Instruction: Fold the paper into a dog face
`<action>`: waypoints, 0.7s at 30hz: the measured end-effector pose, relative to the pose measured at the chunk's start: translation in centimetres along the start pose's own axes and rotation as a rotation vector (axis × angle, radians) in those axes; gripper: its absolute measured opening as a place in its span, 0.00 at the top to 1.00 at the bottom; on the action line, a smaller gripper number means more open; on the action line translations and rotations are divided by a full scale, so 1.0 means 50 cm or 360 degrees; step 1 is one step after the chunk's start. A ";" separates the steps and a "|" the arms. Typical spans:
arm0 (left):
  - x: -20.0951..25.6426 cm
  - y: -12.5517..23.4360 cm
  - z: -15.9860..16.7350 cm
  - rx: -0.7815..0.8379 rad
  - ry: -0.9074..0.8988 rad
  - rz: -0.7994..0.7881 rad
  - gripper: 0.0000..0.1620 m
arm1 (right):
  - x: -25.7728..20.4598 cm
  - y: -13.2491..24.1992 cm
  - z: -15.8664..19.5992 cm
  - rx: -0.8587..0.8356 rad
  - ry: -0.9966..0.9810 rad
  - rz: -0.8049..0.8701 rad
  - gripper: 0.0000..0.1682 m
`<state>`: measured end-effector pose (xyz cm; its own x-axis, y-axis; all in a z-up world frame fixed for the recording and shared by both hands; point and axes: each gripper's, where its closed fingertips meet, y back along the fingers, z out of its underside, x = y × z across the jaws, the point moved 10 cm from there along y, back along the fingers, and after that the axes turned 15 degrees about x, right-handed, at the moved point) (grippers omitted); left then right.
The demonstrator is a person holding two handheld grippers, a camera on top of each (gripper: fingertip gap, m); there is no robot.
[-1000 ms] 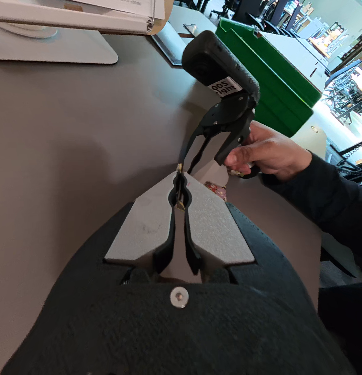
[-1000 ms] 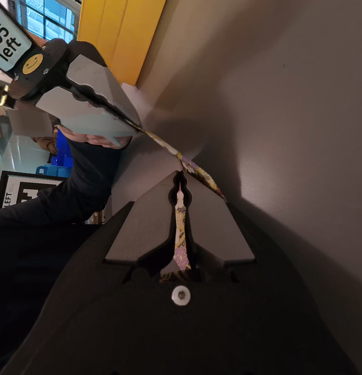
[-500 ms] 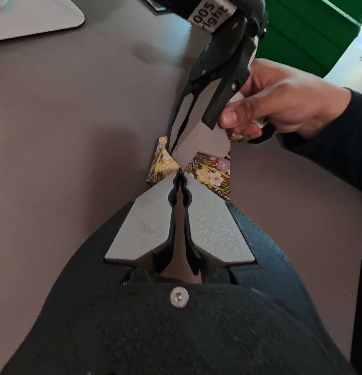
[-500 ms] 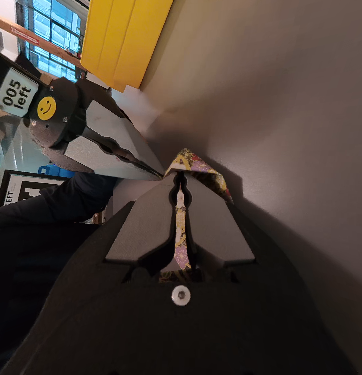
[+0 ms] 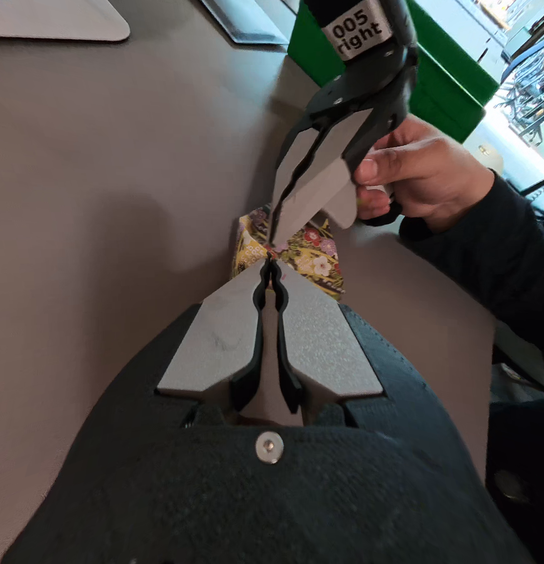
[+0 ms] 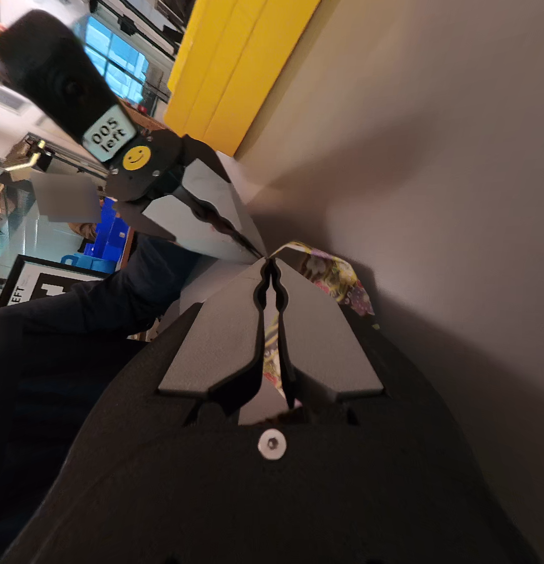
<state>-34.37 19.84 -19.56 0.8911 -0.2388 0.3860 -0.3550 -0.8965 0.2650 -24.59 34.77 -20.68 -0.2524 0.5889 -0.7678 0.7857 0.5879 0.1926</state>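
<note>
The grey tabletop (image 5: 118, 171) is filling most of both views. In the left wrist view a green bin (image 5: 441, 85) is sitting at the upper right of the frame, and in the right wrist view a yellow bin (image 6: 234, 70) is standing at the top centre.

The left claw (image 5: 269, 259) is reaching up from the lower centre of its own view, its jaws pressed together at the tips, which are meeting the folded paper (image 5: 313, 259) just above the frame's middle; whether they are pinching an edge of it cannot be told.

The right claw (image 5: 272, 241) is coming down from the upper right of that same view, held by a hand (image 5: 417, 180) in a dark sleeve, jaws closed, its tips landing on the paper right next to the left claw's tips.

In the right wrist view the right claw (image 6: 269, 259) is clamping the flowered paper (image 6: 334, 277), a strip of which is showing between its fingers (image 6: 319, 341), while the rest is fanning out to the right of centre against the tabletop. The left claw (image 6: 261, 254) is entering there from the upper left.
</note>
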 end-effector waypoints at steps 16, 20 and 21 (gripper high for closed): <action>-0.016 0.004 -0.005 0.0035 0.0034 -0.0052 1.00 | -0.019 0.116 0.014 -0.0059 -0.0081 -0.0001 1.00; -0.017 0.006 -0.008 0.0055 0.0036 -0.0061 1.00 | -0.015 0.065 0.036 -0.0234 -0.0098 -0.0012 1.00; -0.016 0.006 -0.009 0.0060 0.0034 -0.0060 1.00 | -0.015 0.055 0.037 -0.0238 -0.0107 -0.0021 1.00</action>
<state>-35.32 19.91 -19.40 0.8972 -0.1970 0.3952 -0.3101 -0.9182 0.2463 -21.19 34.93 -20.71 -0.2200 0.5451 -0.8090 0.6885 0.6742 0.2671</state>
